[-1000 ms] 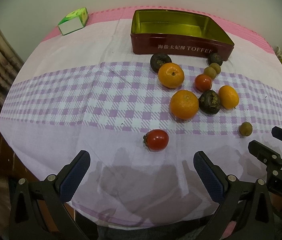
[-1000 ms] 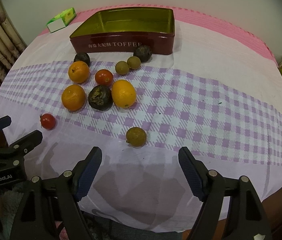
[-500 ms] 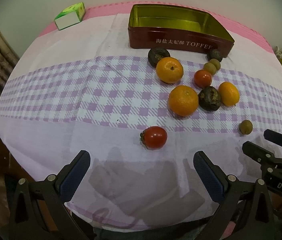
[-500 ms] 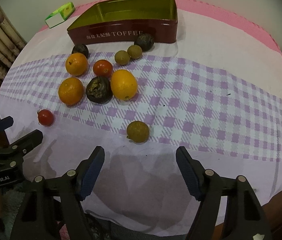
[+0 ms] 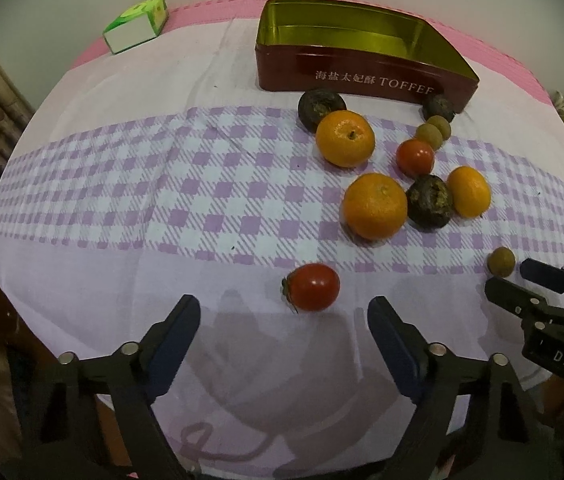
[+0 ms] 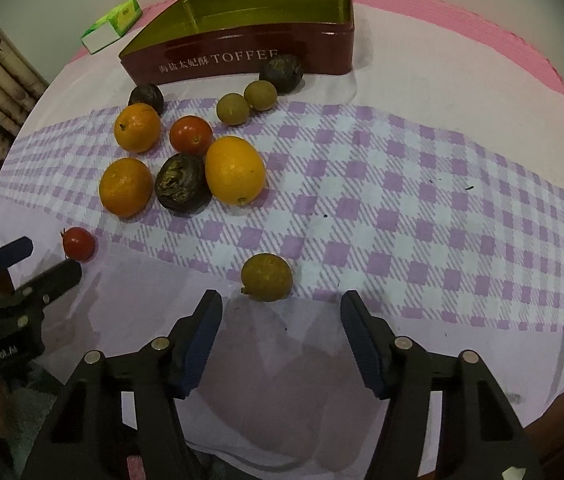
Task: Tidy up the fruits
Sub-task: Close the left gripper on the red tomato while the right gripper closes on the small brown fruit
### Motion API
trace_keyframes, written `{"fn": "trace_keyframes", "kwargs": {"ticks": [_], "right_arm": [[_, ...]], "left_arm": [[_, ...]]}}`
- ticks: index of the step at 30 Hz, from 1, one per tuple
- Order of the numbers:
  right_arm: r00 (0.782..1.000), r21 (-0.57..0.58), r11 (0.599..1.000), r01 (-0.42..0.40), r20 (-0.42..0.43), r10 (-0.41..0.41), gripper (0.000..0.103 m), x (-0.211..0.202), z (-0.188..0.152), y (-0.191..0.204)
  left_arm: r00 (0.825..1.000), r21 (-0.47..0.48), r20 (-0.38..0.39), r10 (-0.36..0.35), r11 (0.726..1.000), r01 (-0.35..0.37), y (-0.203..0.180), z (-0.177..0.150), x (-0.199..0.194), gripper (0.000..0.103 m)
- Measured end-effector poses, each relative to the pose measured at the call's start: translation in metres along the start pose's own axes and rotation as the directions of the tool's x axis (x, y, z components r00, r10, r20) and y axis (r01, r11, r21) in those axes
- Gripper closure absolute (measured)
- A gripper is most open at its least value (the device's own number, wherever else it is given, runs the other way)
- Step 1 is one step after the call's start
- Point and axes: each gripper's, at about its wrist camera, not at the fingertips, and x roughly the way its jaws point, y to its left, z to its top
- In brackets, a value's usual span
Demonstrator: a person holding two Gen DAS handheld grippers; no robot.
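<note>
Both hand-held grippers point steeply down at the table [image 5: 94, 152], covered in a white cloth with a purple-checked band and pink far edge. My left hand-held gripper [image 5: 284, 320] has its jaws closing, nothing gripped yet; the small red cherry tomato [image 5: 312, 287] sits just past the tips at 12 o'clock, pads clear of it. My right hand-held gripper [image 6: 280, 318] is also closing and holds nothing; the small round brownish-green longan [image 6: 267, 277] lies just beyond its tips at 12 o'clock, untouched. The rest of the fruit is clustered at 10 to 11 o'clock in the right wrist view: three oranges, nearest being the big oval orange [image 6: 235, 169], touching a wrinkled dark passion fruit [image 6: 181, 183], a second red tomato [image 6: 191, 134] behind them, two more longans and two more dark fruits near the tin. The open dark-red rectangular TOFFEE tin [image 6: 242, 58], gold inside, is empty at 11 to 12 o'clock. A green-and-white carton [image 6: 112, 26] lies beyond it at 10 o'clock.
</note>
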Motion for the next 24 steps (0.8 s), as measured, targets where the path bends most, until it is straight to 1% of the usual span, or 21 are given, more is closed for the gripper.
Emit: {"fn": "trace_keyframes", "kwargs": {"ticks": [4,12,14,15,17,19,21,24], "right_arm": [[1.000,-0.013,1.000,0.008,0.005,-0.007,0.049,0.005,0.006,0.004],[1.000,-0.033,0.999,0.025,0.019,-0.025,0.058,0.009,0.012,0.006],[0.999,-0.033,0.999,0.025,0.022,-0.025,0.060,0.009,0.013,0.007],[0.999,-0.031,0.999,0.025,0.024,-0.024,0.062,0.009,0.013,0.007],[0.999,-0.029,0.999,0.025,0.026,-0.024,0.064,0.009,0.013,0.006],[0.999,-0.029,0.999,0.022,0.028,-0.021,0.066,0.009,0.012,0.005],[0.999,-0.034,0.999,0.021,0.027,-0.020,0.072,0.008,0.011,0.005],[0.999,-0.041,0.999,0.022,0.029,-0.021,0.074,0.007,0.010,0.007]], "left_arm": [[1.000,-0.006,-0.022,-0.011,1.000,0.011,0.003,0.004,0.008,0.026],[0.999,0.008,-0.034,-0.019,1.000,0.019,0.000,0.011,0.020,0.034],[0.999,0.011,-0.034,-0.017,1.000,0.017,0.000,0.014,0.024,0.038],[0.999,0.014,-0.036,-0.020,1.000,0.020,-0.001,0.015,0.026,0.042],[0.999,0.018,-0.043,-0.019,1.000,0.019,-0.003,0.017,0.029,0.045],[0.999,0.021,-0.049,-0.022,1.000,0.024,-0.006,0.018,0.033,0.050],[0.998,0.018,-0.049,-0.029,0.999,0.030,-0.008,0.020,0.036,0.052],[0.998,0.015,-0.050,-0.034,0.999,0.035,-0.009,0.018,0.037,0.055]]}}
